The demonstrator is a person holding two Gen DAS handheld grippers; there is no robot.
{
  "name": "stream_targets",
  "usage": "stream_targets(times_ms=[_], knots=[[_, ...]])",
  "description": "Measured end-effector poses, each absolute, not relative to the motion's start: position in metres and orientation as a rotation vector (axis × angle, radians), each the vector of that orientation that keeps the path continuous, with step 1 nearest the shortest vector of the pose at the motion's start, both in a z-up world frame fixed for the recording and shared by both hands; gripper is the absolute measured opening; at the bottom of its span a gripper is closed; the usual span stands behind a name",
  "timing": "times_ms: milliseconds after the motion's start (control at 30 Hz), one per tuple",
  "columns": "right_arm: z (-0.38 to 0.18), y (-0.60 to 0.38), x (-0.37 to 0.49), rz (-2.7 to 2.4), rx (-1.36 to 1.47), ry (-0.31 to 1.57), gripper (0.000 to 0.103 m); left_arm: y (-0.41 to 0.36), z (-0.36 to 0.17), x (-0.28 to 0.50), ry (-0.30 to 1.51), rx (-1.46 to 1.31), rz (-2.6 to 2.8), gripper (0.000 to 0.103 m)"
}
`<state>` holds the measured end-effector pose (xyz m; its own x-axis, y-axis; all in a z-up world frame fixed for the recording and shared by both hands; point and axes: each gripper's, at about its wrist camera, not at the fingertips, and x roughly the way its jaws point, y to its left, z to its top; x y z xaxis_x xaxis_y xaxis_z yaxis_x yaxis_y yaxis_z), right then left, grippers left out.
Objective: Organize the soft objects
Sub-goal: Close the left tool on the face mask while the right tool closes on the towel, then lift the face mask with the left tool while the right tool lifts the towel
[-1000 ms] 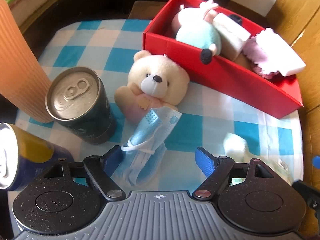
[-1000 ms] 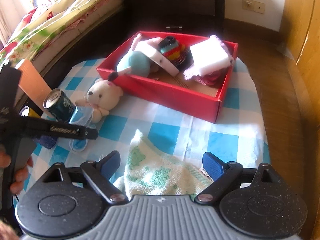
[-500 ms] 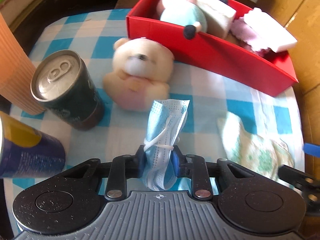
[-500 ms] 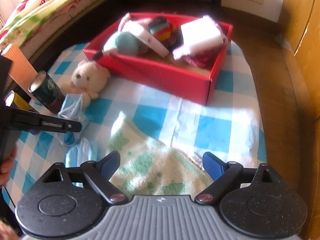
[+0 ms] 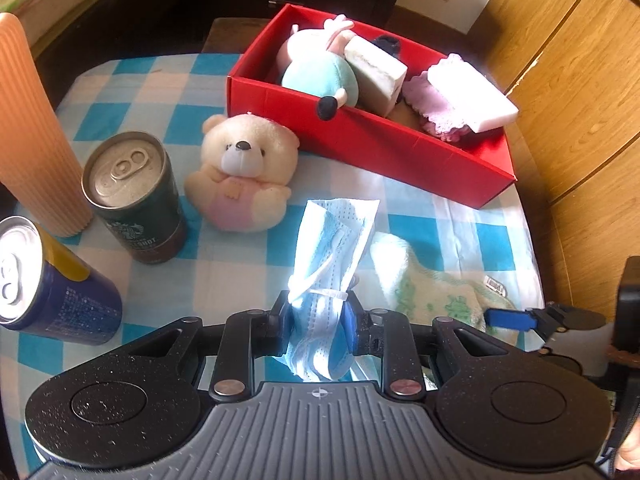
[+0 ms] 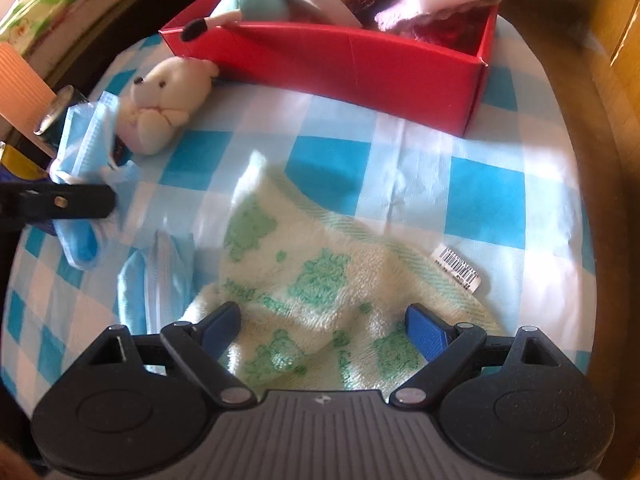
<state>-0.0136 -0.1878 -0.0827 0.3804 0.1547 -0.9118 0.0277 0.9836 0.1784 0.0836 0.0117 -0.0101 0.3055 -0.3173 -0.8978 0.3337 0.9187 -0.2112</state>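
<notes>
My left gripper (image 5: 318, 318) is shut on a folded blue face mask (image 5: 332, 240) and holds it above the checked tablecloth; the mask also shows in the right wrist view (image 6: 86, 140). My right gripper (image 6: 322, 328) is open, low over a white and green towel (image 6: 320, 276), its fingers on either side of the towel's near part. A second blue mask (image 6: 156, 276) lies left of the towel. A cream teddy bear (image 5: 242, 170) sits in front of the red box (image 5: 400, 148), which holds plush toys, sponges and a pink cloth.
A dark green can (image 5: 134, 196), a blue and yellow can (image 5: 44, 280) and a tall ribbed orange cup (image 5: 32, 136) stand at the table's left. Wooden cupboard doors (image 5: 580, 80) are on the right. A barcode tag (image 6: 460, 266) sticks out from the towel.
My left gripper closed on the blue mask and lifted it off the table. My right gripper dropped lower and closer over the towel, still open.
</notes>
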Motion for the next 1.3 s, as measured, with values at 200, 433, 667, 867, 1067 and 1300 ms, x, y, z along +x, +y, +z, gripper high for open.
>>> stream_targets(times_ms=[200, 433, 667, 867, 1067, 1300], knots=[[-0.085, -0.182, -0.013, 0.085, 0.094, 1.177, 0.072, 0.012, -0.011, 0.083, 1.185, 0.021, -0.437, 0.029], [-0.076, -0.187, -0.023, 0.139, 0.07, 1.161, 0.024, 0.003, -0.01, 0.082, 1.185, 0.031, -0.452, 0.032], [-0.072, -0.204, -0.023, 0.189, 0.191, 1.17, 0.004, -0.006, -0.008, 0.08, 1.179, 0.042, -0.466, 0.033], [-0.053, -0.21, -0.022, 0.2, 0.235, 1.118, 0.0, -0.007, -0.009, 0.08, 1.181, 0.048, -0.469, 0.033], [-0.059, -0.206, -0.024, 0.166, 0.199, 1.14, 0.019, -0.004, -0.009, 0.08, 1.184, 0.046, -0.465, 0.034], [-0.075, -0.18, -0.029, 0.155, 0.161, 1.19, 0.071, -0.004, -0.009, 0.078, 1.184, 0.053, -0.471, 0.037]])
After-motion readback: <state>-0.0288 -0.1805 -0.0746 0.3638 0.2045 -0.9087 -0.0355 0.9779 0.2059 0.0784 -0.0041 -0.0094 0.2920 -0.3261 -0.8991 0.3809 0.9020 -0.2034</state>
